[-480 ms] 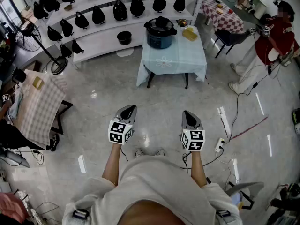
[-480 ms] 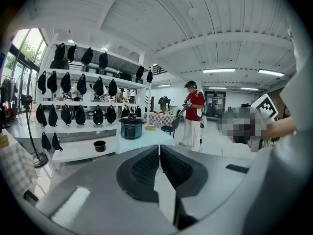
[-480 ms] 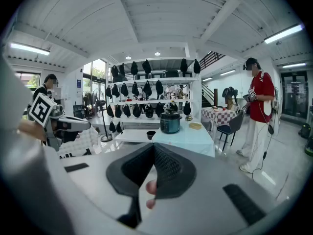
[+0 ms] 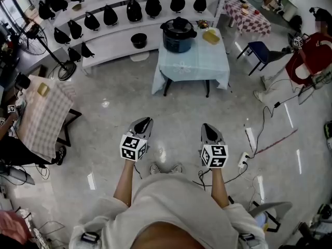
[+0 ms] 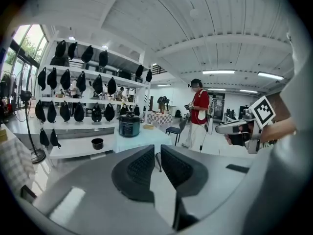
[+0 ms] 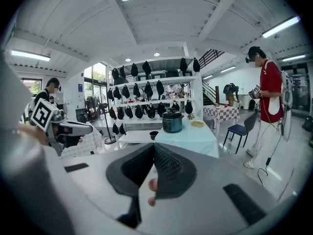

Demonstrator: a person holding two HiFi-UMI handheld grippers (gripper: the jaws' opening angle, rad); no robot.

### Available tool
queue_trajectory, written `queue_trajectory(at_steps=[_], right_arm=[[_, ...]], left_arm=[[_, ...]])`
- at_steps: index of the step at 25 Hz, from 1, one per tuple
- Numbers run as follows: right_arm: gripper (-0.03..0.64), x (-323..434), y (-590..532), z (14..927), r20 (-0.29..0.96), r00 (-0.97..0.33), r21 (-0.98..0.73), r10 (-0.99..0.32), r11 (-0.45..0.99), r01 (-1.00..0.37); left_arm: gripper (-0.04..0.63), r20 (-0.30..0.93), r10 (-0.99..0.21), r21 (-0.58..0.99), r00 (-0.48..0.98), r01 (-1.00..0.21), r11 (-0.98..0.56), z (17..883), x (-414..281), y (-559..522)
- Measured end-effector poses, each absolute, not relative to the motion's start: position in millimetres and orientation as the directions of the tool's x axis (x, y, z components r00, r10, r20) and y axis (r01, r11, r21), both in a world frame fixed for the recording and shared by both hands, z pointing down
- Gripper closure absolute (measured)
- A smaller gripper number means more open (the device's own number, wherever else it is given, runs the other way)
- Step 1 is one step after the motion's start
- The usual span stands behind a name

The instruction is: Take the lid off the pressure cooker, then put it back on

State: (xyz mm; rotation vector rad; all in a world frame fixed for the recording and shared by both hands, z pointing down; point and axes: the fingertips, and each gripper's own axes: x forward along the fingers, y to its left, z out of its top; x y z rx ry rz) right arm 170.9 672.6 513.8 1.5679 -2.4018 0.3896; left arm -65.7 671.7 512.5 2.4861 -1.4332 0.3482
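Since the cooker stands well out of reach, left gripper (image 4: 144, 121): carried idle at lower centre-left of the head view. Its jaws are drawn all but together, with a thin slit between them and nothing in it.
Right gripper (image 4: 208, 127): lower centre-right, level with the other. Its jaws are pressed together on nothing, which suits a walk-up rather than a grasp.
Pressure cooker (image 4: 179, 36): top centre of the head view, on the far end of the tabletop (image 4: 193, 64), well apart from both grippers.
Lid (image 4: 178, 24): seated on the pot, so by my reading the first step is not yet started.
Aim: both gripper views hold the cooker just above their jaw tips, so the grippers appear to be pointed at it for the approach.
Yellow dish (image 4: 210, 36): just beside the cooker on the right. It is too small to say what it holds.
Lid lock and handle: too distant in every view to tell how the lid is turned or whether it is latched.
Fingertips (image 6: 152, 184): two pinkish tips show below the right jaws. The rest of that hand is hidden behind the gripper body.
Person in red (image 4: 313, 56): cut off by the right edge of the head view.
Table legs: mostly covered by the hanging cloth.
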Motion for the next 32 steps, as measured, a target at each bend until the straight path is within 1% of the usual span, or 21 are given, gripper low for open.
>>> queue_trajectory(at_steps=[1,2,3,5,7,11,24,32], right_arm=[[0.615,169,675,514,0.343,-0.408,-0.100,-0.846,0.399,-0.912],[0.580,167,677,515,0.341,-0.427,-0.111,-0.837,0.416,-0.903],[0.508,165,679,515,0.339,-0.444,-0.118,-0.829,0.431,-0.895],[0.387,163,681,518,0.338,-0.461,-0.121,-0.821,0.448,-0.886],[0.344,164,683,521,0.342,-0.470,-0.123,-0.813,0.457,-0.881],[0.337,169,687,525,0.355,-0.477,-0.126,-0.804,0.464,-0.877],[0.339,213,690,538,0.380,-0.479,-0.128,-0.792,0.467,-0.875],[0.339,222,661,546,0.391,-0.469,-0.129,-0.792,0.458,-0.880]], left_arm=[[0.572,0.327,-0.808,0.101,0.490,-0.868,-0.486,514,-65,674],[0.522,0.329,-0.804,0.104,0.494,-0.866,-0.490,516,-64,676],[0.449,0.334,-0.800,0.106,0.499,-0.863,-0.495,518,-62,677],[0.350,0.338,-0.792,0.105,0.509,-0.857,-0.505,522,-56,681],[0.325,0.337,-0.788,0.106,0.515,-0.853,-0.511,525,-51,684],[0.308,0.345,-0.781,0.115,0.521,-0.849,-0.515,528,-38,688],[0.308,0.362,-0.779,0.123,0.512,-0.854,-0.505,539,7,693],[0.308,0.363,-0.777,0.128,0.515,-0.853,-0.506,543,20,661]])
